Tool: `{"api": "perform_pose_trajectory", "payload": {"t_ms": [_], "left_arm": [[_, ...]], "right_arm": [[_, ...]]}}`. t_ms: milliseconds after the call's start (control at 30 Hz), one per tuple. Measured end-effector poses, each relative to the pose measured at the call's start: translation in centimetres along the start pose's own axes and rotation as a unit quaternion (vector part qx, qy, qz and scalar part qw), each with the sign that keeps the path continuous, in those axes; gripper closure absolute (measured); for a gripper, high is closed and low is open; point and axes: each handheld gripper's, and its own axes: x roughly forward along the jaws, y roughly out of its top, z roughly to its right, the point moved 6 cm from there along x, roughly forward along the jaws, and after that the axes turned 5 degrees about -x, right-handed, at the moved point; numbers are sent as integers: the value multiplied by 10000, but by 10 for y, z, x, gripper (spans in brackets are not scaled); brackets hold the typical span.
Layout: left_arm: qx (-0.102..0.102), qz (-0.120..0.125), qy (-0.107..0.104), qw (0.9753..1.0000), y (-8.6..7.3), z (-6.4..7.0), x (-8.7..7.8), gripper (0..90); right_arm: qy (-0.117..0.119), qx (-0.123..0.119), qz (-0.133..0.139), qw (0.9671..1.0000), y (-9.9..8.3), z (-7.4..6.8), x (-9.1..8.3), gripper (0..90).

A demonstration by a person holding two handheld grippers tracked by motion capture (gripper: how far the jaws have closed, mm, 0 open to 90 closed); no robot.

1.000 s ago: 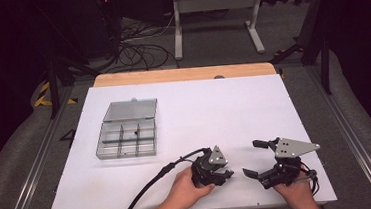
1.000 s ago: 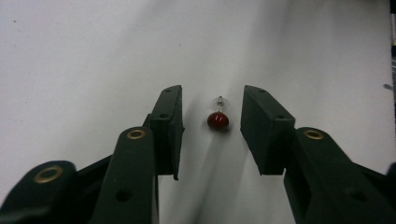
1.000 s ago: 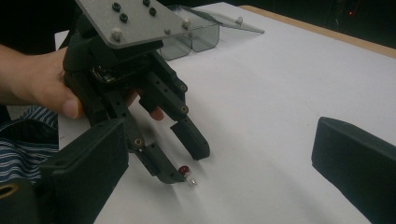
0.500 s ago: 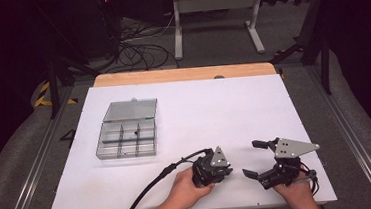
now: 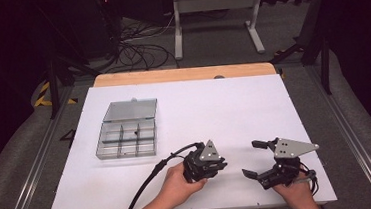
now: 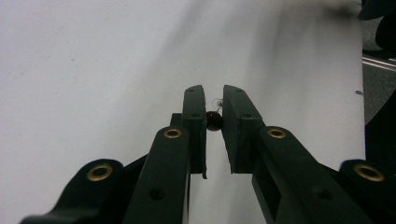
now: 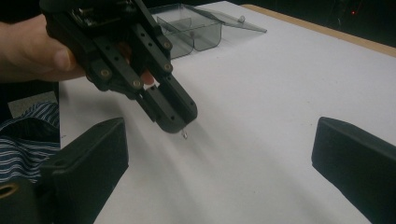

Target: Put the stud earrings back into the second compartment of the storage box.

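Progress looks early to middling from where I sit. My left gripper (image 5: 222, 165) has its jaws nearly together, pinching a small dark red bead (image 6: 213, 121) between the pads, with something thin and clear, perhaps a pin or wire, poking out just beyond it; I cannot make out what that piece is. In the right gripper view the same left gripper (image 7: 180, 125) points down at the white table (image 5: 214, 112), its tip just above the surface, a tiny glinting bit hanging under it. So the pick-up seems done: the bead is off the table and held.

My right gripper (image 5: 256, 158) sits beside the left one near the front edge of the table, jaws spread wide with nothing between them. I judge it is idle for now, or waiting to take a hand-over.

The clear compartment box (image 5: 126, 134) stands well apart from both grippers, off to the left and farther back, lid (image 5: 131, 110) swung open and resting behind it. I can see its dividers and one small dark speck in a cell, but I cannot tell what the other cells hold from here.

What is left, as I read it: carry the bead across to the box, line it up over a compartment, and part the jaws. The bead is tiny and round, so I would expect it to roll or bounce if let go from any height.
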Motion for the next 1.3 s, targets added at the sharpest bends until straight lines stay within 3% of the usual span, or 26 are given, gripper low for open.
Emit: {"api": "perform_pose_trajectory", "payload": {"t_ms": [800,1300], "left_arm": [[-175,253,415,9987,1,-35,-55,799],[-434,415,860,9945,-15,-67,-102,799]], "right_arm": [[4,-22,-25,10000,0,-1,1,41],[7,-43,-60,10000,0,-2,3,41]]}}
